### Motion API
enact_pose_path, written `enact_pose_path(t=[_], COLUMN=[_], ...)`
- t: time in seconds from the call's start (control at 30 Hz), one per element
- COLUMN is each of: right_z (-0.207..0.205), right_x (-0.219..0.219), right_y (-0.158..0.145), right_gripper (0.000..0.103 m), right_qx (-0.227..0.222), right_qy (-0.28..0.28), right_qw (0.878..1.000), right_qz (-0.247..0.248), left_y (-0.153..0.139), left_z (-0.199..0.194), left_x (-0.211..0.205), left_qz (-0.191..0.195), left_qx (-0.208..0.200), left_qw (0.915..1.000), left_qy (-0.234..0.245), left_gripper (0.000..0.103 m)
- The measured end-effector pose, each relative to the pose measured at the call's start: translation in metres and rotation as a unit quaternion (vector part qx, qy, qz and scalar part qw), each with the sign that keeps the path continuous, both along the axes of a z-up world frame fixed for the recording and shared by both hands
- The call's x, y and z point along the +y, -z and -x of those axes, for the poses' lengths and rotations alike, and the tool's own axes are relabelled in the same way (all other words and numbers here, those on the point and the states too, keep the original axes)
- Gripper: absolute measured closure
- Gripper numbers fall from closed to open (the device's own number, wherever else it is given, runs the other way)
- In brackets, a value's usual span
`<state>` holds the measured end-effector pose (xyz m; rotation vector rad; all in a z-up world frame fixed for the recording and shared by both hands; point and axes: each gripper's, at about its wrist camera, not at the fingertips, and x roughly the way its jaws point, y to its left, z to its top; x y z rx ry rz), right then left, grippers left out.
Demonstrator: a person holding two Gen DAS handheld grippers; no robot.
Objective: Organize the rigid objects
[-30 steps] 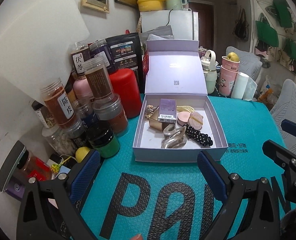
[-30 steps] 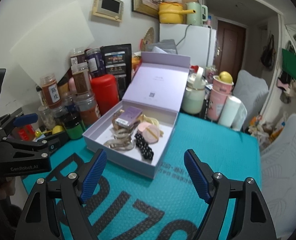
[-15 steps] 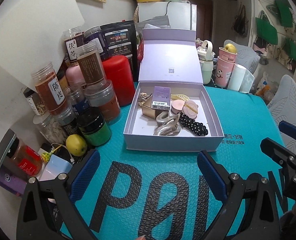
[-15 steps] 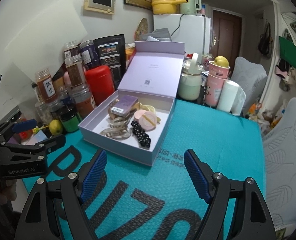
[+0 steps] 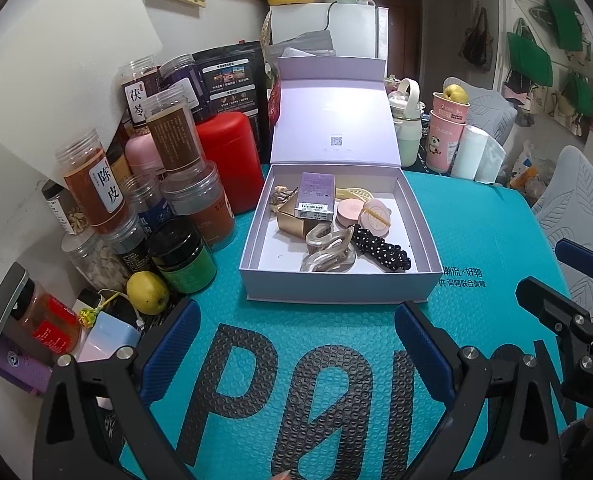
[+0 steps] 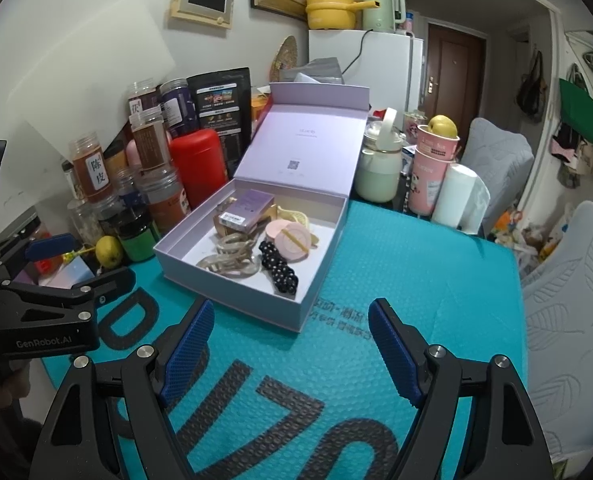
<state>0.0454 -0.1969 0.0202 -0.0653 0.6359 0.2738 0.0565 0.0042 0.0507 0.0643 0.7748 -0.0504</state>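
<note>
An open lilac box [image 5: 336,292] [image 6: 232,296] with its lid standing up sits on the teal mat. Inside lie a purple carton [image 5: 315,196] [image 6: 246,208], a gold clip [image 5: 290,220], pink round compacts [image 5: 372,216] [image 6: 290,240], a clear hair claw [image 5: 328,250] [image 6: 228,258] and a black dotted scrunchie [image 5: 380,248] [image 6: 278,268]. My left gripper [image 5: 296,344] is open and empty, short of the box's front wall. My right gripper [image 6: 292,340] is open and empty, near the box's front right corner.
Several jars [image 5: 96,184], a red canister [image 5: 226,160] and a green-lidded jar [image 5: 184,256] crowd the left. A yellow fruit [image 5: 147,292] and small boxes [image 5: 108,336] lie front left. A kettle [image 5: 406,120], pink cups [image 5: 446,136] and a white roll [image 5: 470,152] stand behind.
Both grippers have pulled back and risen from the box, which now sits farther away. Both stay open and empty; the box's contents have not moved.
</note>
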Motion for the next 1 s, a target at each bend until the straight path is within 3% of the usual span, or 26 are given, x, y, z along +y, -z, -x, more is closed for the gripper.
enact_pose_path(t=[1.0], right_z=[0.0018], right_x=[0.0008], right_y=[0.004], right_gripper=[0.023], right_qx=[0.003], right_qy=[-0.005], right_qw=[1.0], right_qz=[0.006], left_y=[-0.0022], left_z=[0.004], left_x=[0.0009], left_qz=[0.003], left_qx=[0.001], left_qw=[1.0], left_qy=[0.004], left_gripper=[0.004])
